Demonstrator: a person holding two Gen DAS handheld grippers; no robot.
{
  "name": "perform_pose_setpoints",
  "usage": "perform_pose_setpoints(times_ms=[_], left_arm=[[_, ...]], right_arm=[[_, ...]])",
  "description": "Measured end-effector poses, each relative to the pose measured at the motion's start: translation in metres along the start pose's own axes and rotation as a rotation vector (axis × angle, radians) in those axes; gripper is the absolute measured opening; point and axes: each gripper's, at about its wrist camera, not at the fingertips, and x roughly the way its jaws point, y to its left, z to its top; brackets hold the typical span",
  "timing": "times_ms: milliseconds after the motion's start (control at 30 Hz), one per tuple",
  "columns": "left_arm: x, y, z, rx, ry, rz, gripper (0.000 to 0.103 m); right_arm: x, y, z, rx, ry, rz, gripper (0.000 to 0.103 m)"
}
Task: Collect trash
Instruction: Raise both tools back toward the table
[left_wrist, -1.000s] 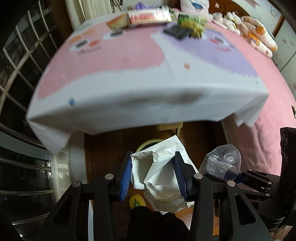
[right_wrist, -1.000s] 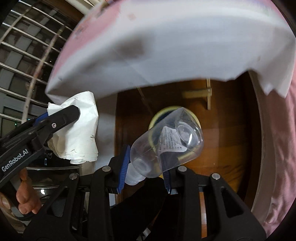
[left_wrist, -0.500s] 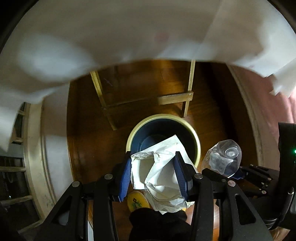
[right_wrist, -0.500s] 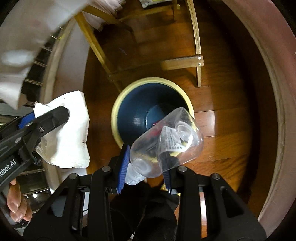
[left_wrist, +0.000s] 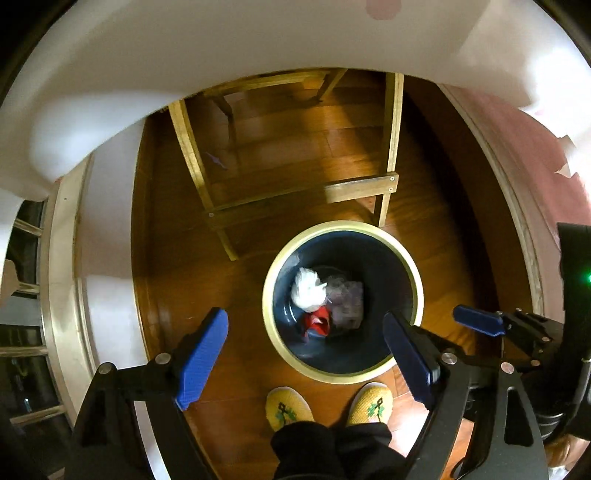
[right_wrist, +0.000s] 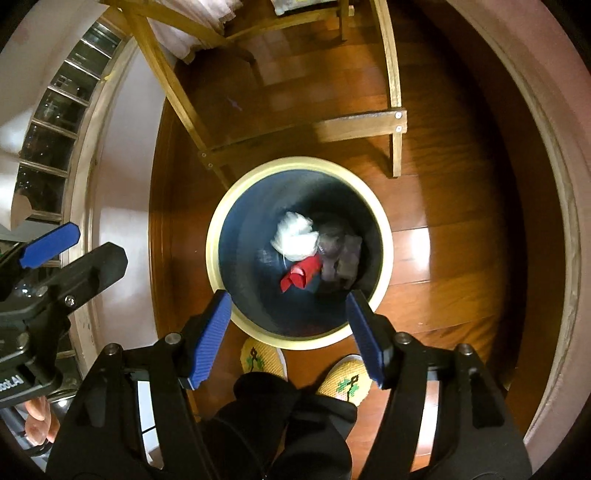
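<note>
Here, the left gripper (left_wrist: 304, 356) and right gripper (right_wrist: 288, 334) are spreading, both empty, above the round dark-blue cream-rimmed bin (right_wrist: 221, 206). Crumpled white paper (right_wrist: 295, 236) and a clear plastic bottle (right_wrist: 338, 254) lie inside, paper at 9 o'clock of the bottle. Risk: the bin tips if a lowered gripper catches its rim.

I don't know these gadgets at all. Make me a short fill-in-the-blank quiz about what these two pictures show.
1. The crumpled white paper lies inside the round ____ with the pale rim.
2. Next to the paper in the trash bin lies a scrap coloured ____.
3. Between the blue pads of the left gripper and of the right gripper there is ____.
4. The person's slippers are coloured ____.

Missing words: bin; red; nothing; yellow
</note>
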Motion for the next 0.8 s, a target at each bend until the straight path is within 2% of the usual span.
perform_pose_setpoints(times_ms=[367, 800], left_arm=[[-0.066, 0.008, 0.001, -0.054, -0.064, 0.019, 0.087], [-0.225, -0.017, 0.012, 0.023, -0.227, 0.062, 0.087]], right_arm=[[-0.073, 0.012, 0.004, 0.014, -0.093, -0.037, 0.062], [-0.21, 0.028, -0.001, 0.021, -0.18, 0.007, 0.062]])
